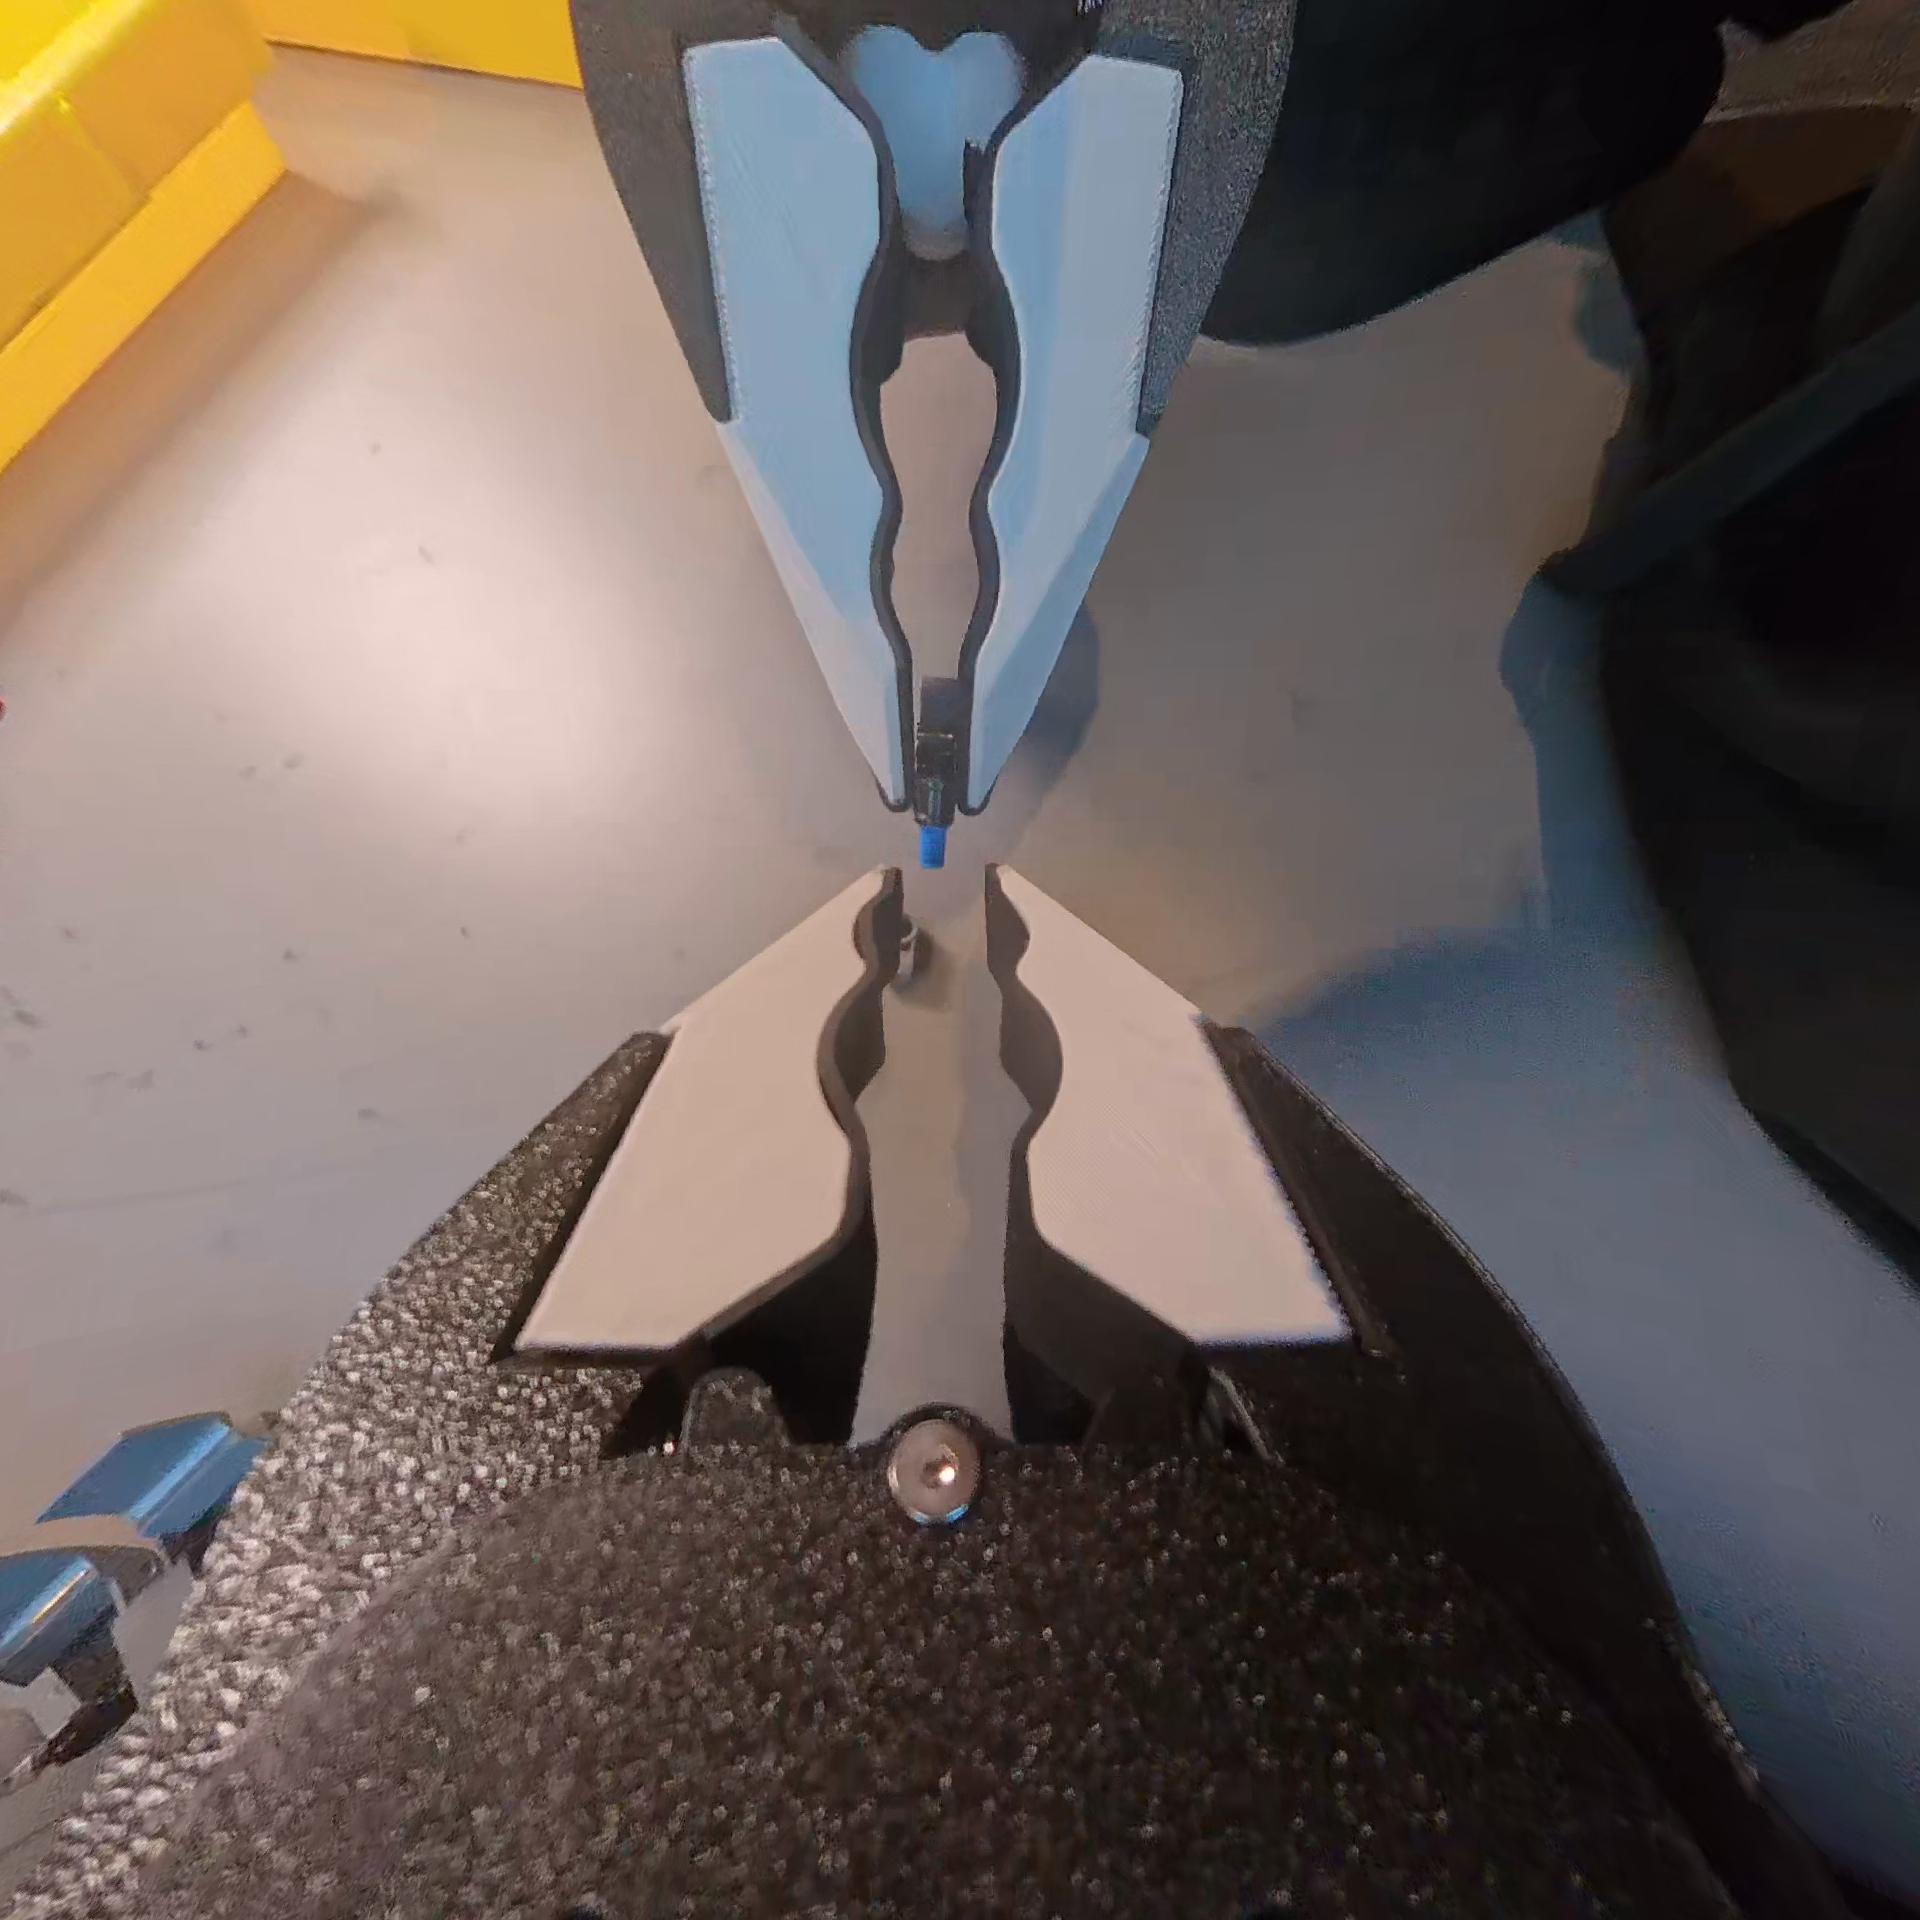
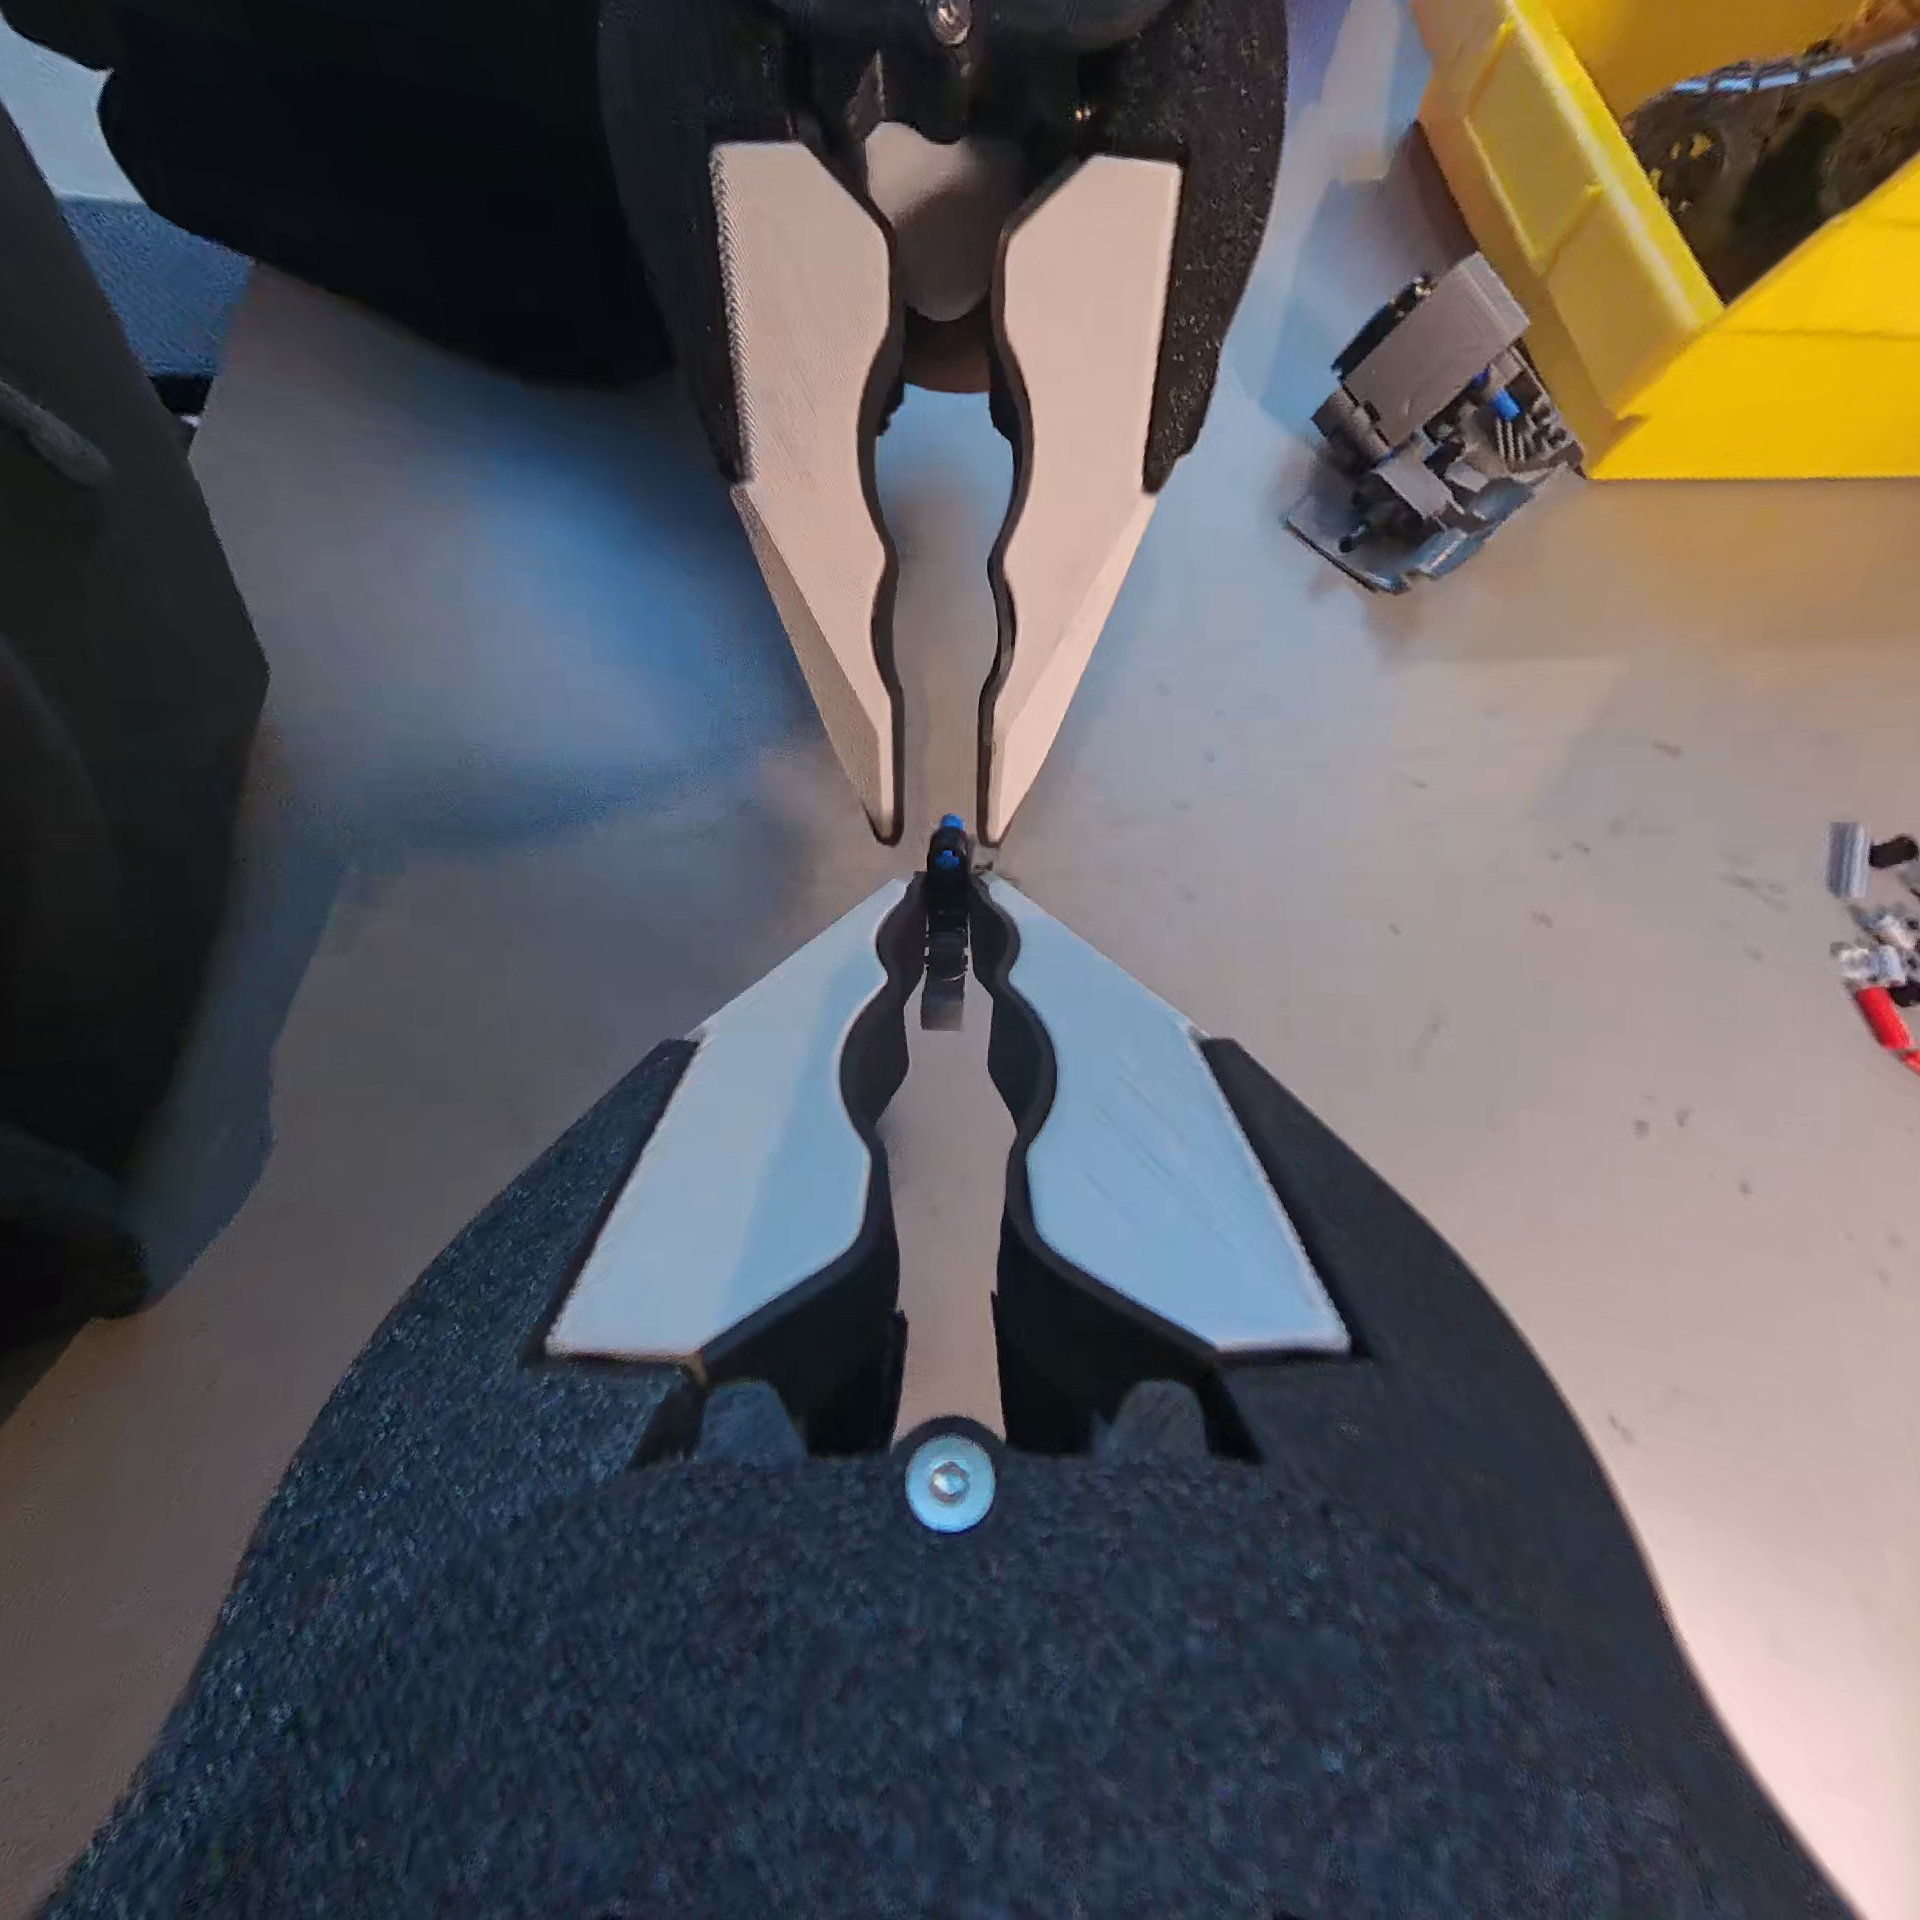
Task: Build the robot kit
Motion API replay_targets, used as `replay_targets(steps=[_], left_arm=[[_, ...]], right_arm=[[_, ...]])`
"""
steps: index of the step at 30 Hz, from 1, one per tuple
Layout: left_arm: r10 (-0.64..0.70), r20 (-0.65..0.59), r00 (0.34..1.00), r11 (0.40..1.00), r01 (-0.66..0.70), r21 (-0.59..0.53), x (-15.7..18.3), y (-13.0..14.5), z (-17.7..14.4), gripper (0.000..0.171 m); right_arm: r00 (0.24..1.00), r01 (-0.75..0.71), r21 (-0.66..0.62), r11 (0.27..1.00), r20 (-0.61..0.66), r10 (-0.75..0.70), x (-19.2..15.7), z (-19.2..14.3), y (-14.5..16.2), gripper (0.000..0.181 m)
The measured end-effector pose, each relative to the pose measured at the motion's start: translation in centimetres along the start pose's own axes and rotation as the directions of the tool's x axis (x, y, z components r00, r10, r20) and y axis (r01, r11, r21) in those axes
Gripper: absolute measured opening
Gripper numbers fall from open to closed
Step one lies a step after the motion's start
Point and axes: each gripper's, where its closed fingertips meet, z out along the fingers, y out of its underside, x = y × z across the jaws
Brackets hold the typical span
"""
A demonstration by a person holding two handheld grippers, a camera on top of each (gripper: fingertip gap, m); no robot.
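- Where the two wrist views meet tip to tip, the left tongs (image 1: pixel 940 873) rise from the lower middle of their own frame, pale grey fingers apart with bare desk showing between them.
- A small silver part (image 1: pixel 910 961) sits by the inner edge of the left tongs' left finger; whether it touches cannot be told.
- The right tongs (image 2: pixel 948 883) are clamped on a small black plastic connector with a blue pin at its end (image 2: pixel 945 914); it stands in the narrow gap at their tips, blue end pointing away from the camera.
- In the left wrist view that same connector (image 1: pixel 935 764) hangs from the right tongs (image 1: pixel 935 805) at frame centre, blue pin just short of the left tongs' open tips, not touching.
- The light grey desk (image 2: pixel 1455 935) carries a yellow plastic bin (image 2: pixel 1714 260) at upper right, and beside it a grey and black brick-built assembly (image 2: pixel 1444 416).
- Loose small grey, black and red pieces (image 2: pixel 1870 935) lie at the right edge.
- Dark fabric (image 1: pixel 1766 520) fills the right side of the left wrist view.
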Motion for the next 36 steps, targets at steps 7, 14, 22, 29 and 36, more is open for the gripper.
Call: replay_targets(steps=[7, 14, 22, 29, 36], left_arm=[[0.008, -0.053, 0.999, 0.999, -0.005, 0.045, 1.1, -0.9, 0.0, 0.003], [-0.069, -0.17, 0.983, 0.924, 0.127, 0.361, 0.8, -4.1, -2.9, 0.004], [-0.046, -0.16, 0.986, 0.906, 0.108, 0.408, 0.9, -4.7, -3.4, 0.004], [-0.119, -0.053, 0.992, 0.989, 0.123, 0.078, -1.1, 1.1, -1.0, 0.014], [-0.113, 0.007, 0.994, 0.991, 0.113, -0.074, -0.9, 3.1, 1.1, 0.015]], right_arm=[[0.998, 0.06, -0.005, 0.998, 0.01, -0.06, -1.1, -0.2, -0.4, 0.007], [0.996, -0.073, 0.33, 0.941, 0.065, 0.055, -0.3, -3.5, -3.7, 0.019], [0.994, -0.095, 0.364, 0.926, 0.084, 0.069, -0.6, -3.1, -4.8, 0.008], [0.979, -0.204, 0.074, 0.976, 0.034, 0.202, 1.2, -0.7, -0.8, 0.007], [0.973, -0.228, -0.061, 0.972, 0.014, 0.23, 0.9, 1.3, 0.6, 0.007]])
